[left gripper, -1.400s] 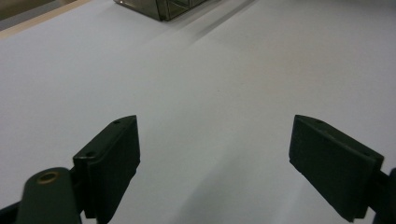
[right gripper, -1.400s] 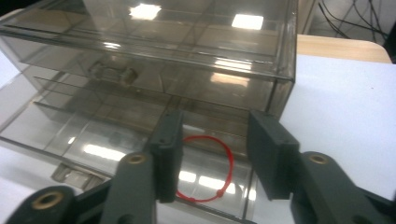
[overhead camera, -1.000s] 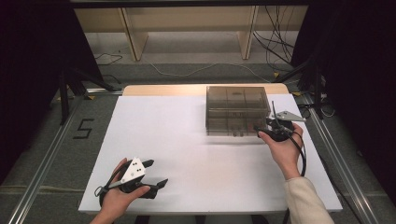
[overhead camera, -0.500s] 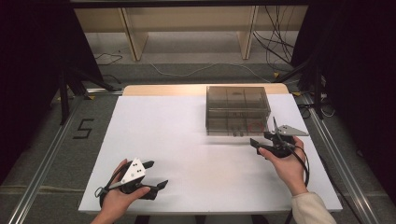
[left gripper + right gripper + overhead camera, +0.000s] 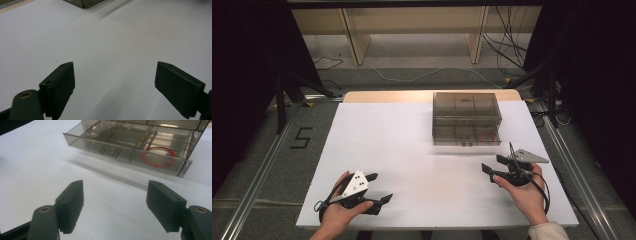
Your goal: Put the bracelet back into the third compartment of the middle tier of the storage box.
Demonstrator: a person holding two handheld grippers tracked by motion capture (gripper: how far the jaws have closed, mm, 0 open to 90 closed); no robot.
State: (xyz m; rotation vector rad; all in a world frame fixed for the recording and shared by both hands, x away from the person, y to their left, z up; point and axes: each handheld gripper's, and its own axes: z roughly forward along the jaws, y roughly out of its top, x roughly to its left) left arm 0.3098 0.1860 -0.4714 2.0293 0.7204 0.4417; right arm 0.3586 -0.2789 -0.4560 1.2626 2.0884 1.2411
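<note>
A smoky clear drawer box [image 5: 467, 118] stands at the back right of the white table [image 5: 412, 135]. Its bottom drawer [image 5: 125, 153] sticks out a little and holds a red ring [image 5: 157, 157] in its right compartment. My right gripper [image 5: 492, 163] is open and empty, in a hand in front of the box, a short way off. From the right gripper view, the open gripper [image 5: 115, 205] faces the drawer front. Near the front left edge, the left gripper [image 5: 380, 187] is also open and empty; from its own view, the gripper [image 5: 115, 87] is above bare tabletop.
One corner of the drawer box [image 5: 85, 2] shows at the top of the left gripper view. Metal rails [image 5: 259, 170] run along both sides of the table. Cables [image 5: 507, 60] lie on the floor beyond, under a wooden shelf [image 5: 412, 25].
The right gripper has drawn back from beside the drawer box toward the person and now sits lower on the table. The left gripper has not moved.
</note>
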